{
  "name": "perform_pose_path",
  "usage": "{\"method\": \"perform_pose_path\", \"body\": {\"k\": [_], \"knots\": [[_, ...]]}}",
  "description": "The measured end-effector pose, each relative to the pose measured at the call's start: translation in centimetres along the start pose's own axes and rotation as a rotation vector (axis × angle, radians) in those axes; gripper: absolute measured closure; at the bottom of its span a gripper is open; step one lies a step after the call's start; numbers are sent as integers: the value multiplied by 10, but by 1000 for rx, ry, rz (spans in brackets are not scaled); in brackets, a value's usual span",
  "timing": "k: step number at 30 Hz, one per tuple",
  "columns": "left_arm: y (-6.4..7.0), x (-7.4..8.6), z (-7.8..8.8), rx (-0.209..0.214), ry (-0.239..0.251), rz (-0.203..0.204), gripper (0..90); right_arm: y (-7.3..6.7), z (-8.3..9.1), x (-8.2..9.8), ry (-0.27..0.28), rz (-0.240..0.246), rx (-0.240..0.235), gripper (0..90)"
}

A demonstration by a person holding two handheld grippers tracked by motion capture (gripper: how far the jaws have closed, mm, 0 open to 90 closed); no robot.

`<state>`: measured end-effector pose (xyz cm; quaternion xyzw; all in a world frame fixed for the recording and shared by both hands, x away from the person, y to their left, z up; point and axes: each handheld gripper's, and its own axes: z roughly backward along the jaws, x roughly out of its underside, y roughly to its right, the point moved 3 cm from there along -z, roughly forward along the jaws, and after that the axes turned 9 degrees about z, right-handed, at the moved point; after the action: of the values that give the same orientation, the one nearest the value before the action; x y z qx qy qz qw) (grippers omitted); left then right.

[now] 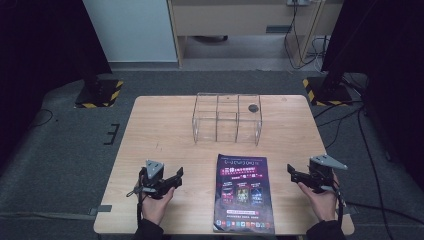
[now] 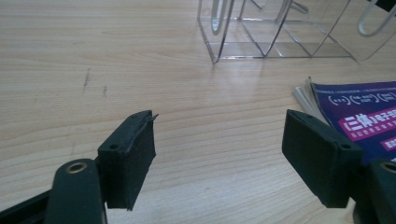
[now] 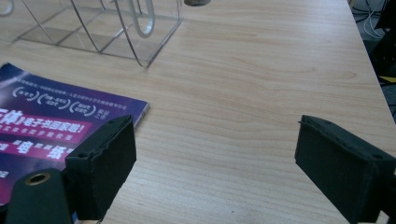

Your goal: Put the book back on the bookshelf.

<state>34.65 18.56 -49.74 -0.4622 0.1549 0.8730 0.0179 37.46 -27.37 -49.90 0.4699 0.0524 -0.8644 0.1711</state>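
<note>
Here, from the high view, a magazine (image 1: 243, 194) lies flat on the desk (image 1: 165, 130) between the left gripper (image 1: 176, 176) and right gripper (image 1: 292, 172), near neither; a clear organizer (image 1: 227, 119) stands beyond it.

In the left gripper view the jaws stand spread on nothing, the magazine's corner (image 2: 359, 109) just beside the right jaw. A flat cover gives little edge; the jaws could slide over it or crumple pages.

In the right gripper view the jaws are likewise spread and empty. The cover (image 3: 51, 126) carries Chinese lettering, perhaps "三体", too blurred to be sure.
</note>
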Motion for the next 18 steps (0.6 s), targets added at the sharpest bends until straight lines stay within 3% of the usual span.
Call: {"method": "perform_pose_path", "body": {"k": [6, 18], "knots": [[12, 0, -2, 24, -5, -30, 281, -4, 2, -6, 19, 7, 1, 130], [28, -9, -5, 50, 15, -35, 284, -13, 3, -18, 43, 20, -11, 131]]}}
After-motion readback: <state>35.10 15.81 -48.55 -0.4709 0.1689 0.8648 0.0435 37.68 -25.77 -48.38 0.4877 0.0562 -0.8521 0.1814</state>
